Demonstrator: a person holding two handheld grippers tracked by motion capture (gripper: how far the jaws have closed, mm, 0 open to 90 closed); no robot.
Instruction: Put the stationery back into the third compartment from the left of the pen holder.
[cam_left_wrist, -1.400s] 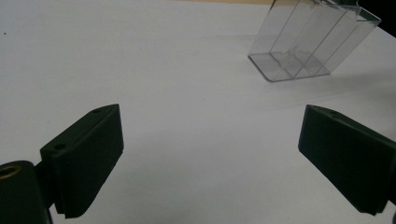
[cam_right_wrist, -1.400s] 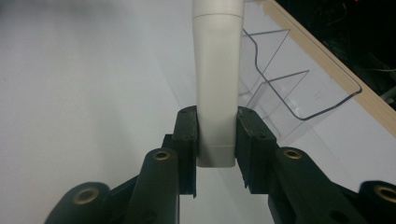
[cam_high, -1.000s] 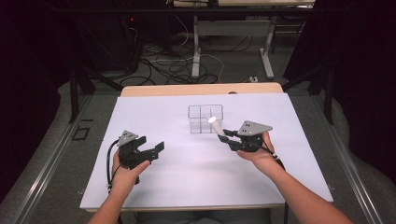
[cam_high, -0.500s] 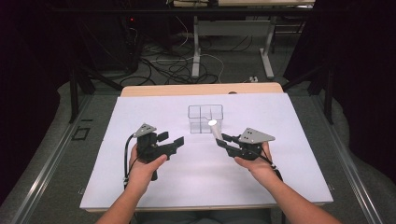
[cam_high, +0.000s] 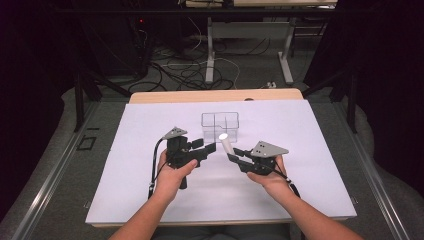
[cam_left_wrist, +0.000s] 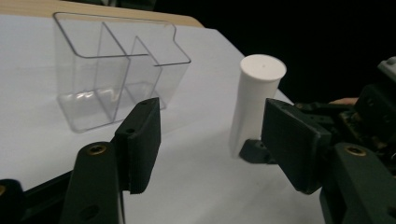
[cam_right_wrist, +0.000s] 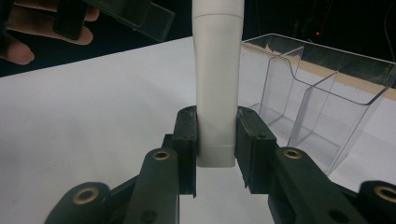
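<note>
While the right gripper (cam_right_wrist: 215, 140) clamps a white tube (cam_right_wrist: 216, 84) upright above the counter (cam_high: 125, 165), near its middle and just in front of the clear box (cam_high: 220, 124), the left gripper (cam_left_wrist: 210, 135) gapes released beside it.

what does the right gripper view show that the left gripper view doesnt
Right gripper view: the right gripper clamped on the lower end of the white tube, with the tube's seam line and fingers of the other hand beyond.

Left gripper view: the left gripper, jaws apart with nothing between them, and the tube's flat round top.

Both: the tube, the clear divided organizer and the white table cover.
</note>
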